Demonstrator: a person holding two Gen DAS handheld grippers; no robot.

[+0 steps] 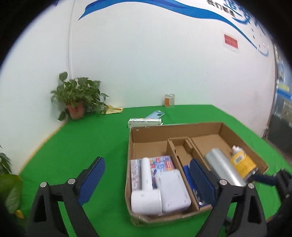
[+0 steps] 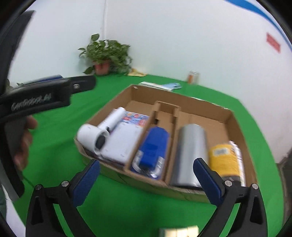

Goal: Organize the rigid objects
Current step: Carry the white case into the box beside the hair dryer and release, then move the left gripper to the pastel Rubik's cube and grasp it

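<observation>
Both grippers, left gripper (image 1: pixel 147 175) and right gripper (image 2: pixel 146 175), are gaping wide, empty, framing the cardboard box (image 2: pixel 184 102) that's holding a white dryer (image 2: pixel 94 134), blue stapler (image 2: pixel 153 144), silver cylinder (image 2: pixel 190 151) and yellow bottle (image 2: pixel 222 160).

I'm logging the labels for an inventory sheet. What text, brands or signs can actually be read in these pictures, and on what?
"GenRobot.AI", roughly, blurred: on the left tongs' black body.
Red sign on the wall: too small to read.
Blue lettering on the wall: cut off and blurred.
Yellow bottle label: blurred.
Colourful printed box in the cardboard tray: unreadable.
Green-white box behind the tray: too small.
</observation>
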